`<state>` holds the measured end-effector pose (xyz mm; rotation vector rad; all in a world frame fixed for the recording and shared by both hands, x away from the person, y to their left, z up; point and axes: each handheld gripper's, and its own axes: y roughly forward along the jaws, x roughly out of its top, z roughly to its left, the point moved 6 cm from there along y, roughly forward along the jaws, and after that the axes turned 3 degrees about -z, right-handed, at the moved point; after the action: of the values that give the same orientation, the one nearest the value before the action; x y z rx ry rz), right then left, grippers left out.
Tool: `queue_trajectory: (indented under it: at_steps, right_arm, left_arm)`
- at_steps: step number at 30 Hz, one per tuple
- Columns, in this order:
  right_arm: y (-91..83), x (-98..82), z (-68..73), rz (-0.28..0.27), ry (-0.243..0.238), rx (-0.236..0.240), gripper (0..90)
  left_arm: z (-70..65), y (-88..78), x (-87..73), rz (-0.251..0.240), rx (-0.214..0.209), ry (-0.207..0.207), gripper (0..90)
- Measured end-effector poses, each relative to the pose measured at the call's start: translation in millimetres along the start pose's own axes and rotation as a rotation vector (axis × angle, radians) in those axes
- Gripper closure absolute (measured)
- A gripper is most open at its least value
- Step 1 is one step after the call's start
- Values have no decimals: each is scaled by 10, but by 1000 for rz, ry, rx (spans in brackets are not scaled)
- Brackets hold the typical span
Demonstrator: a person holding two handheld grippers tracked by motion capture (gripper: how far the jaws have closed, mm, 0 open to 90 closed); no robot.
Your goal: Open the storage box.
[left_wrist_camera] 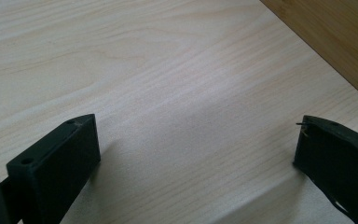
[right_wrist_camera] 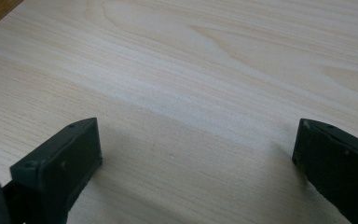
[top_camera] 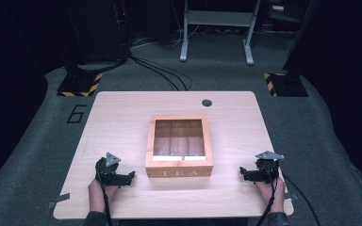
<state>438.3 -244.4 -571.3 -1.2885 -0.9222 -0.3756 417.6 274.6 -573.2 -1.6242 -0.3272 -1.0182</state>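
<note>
Pale table (top_camera: 122,117) — tea box (top_camera: 179,173) centred; left gripper (top_camera: 131,177), right gripper (top_camera: 242,173) flank it — both agape, empty.

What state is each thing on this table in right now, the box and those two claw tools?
Tea box: lid shut, standing mid-table, untouched.
Left gripper: open, nothing between its jaws, resting left of the box.
Right gripper: open, nothing between its jaws, resting right of the box.
Table: bare wood around the box.

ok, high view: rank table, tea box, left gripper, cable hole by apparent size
1. Table, by far the largest.
2. Tea box, the wooden box with a clear lid at the table's middle.
3. Left gripper, jaws open.
4. Cable hole, smallest, though it sits farther from the camera.
</note>
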Motion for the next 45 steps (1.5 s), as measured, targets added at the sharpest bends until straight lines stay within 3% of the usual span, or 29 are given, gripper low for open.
queue_trajectory:
  at_steps: [8,16,22,24,27,31,32,35,36,38,41,45]
  right_arm:
    - [-1,0,5,5,3,2,6]
    - [-1,0,5,5,2,2,7]
    - [-1,0,5,5,3,1,7]
    - [-1,0,6,5,3,1,7]
    - [-1,0,5,5,3,1,7]
    - [-1,0,5,5,3,1,7]
    - [-3,-1,4,7,0,3,7]
    - [-2,-1,4,6,1,2,7]
    - [-8,-3,9,6,0,8,15]
    - [-11,-5,14,9,3,8,16]
    - [-10,-4,12,8,0,9,16]
    - [-11,-5,13,9,2,9,16]
  left_arm:
    - [2,0,0,-1,2,1,0]
    - [-42,-25,12,-21,-34,1,0]
    - [-202,-176,131,-70,-135,-9,1]
    - [-234,-195,150,-78,-143,-5,2]
    - [-357,-257,210,-111,-194,21,30]
    - [-449,-278,235,-136,-227,42,88]
    - [-498,-287,242,-147,-246,54,165]
    - [-577,-303,243,-153,-273,71,239]
    - [-620,-322,243,-157,-279,87,341]
    - [-664,-350,243,-171,-298,98,419]
    - [-713,-393,248,-201,-302,88,564]
    - [-728,-426,250,-204,-289,89,791]
